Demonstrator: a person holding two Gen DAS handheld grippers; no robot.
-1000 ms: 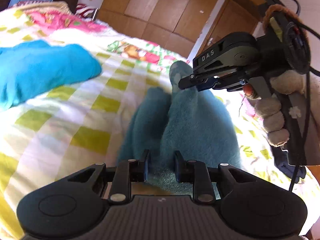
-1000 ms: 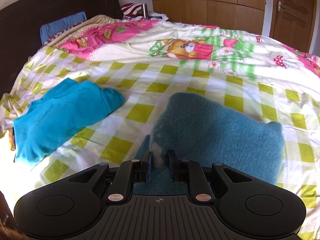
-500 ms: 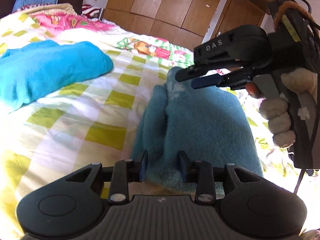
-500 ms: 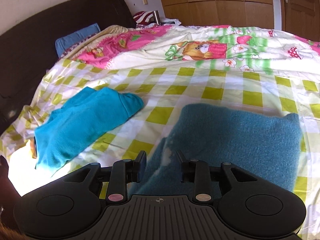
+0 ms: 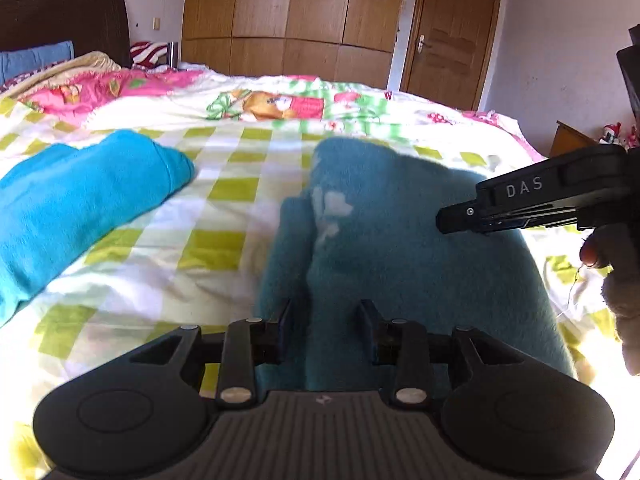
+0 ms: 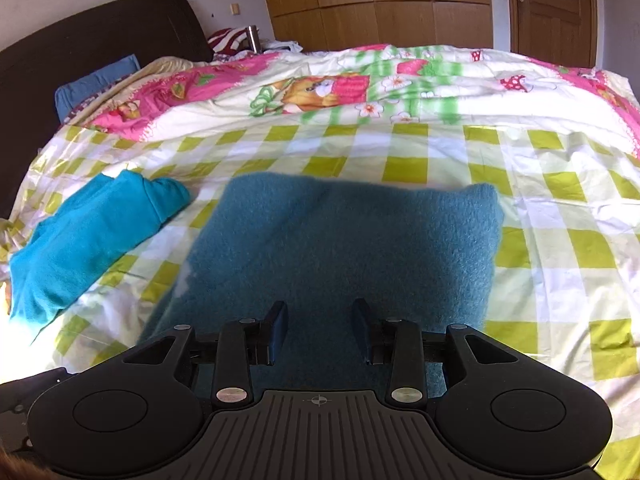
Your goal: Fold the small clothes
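Both tongs, left gripper [image 5: 325, 314] and right gripper [image 6: 319, 318], stand wide apart, gripping nothing, over the dark teal cloth [image 6: 340, 248] on the checked bedspread [image 6: 552, 216]. Bare bedspread right; a bright blue garment [image 6: 92, 236] lies left.

I see a bed [image 6: 440, 152] under a bedspread of yellow-green checks, with pink and green cartoon prints toward its far side. A dark headboard [image 6: 100, 36] stands at the left against a pale wall, a blue pillow [image 6: 94, 82] below it. Wooden wardrobes [image 5: 288, 20] line the far wall beside a wooden door [image 5: 448, 32]. Sunlight falls bright across the bedding.
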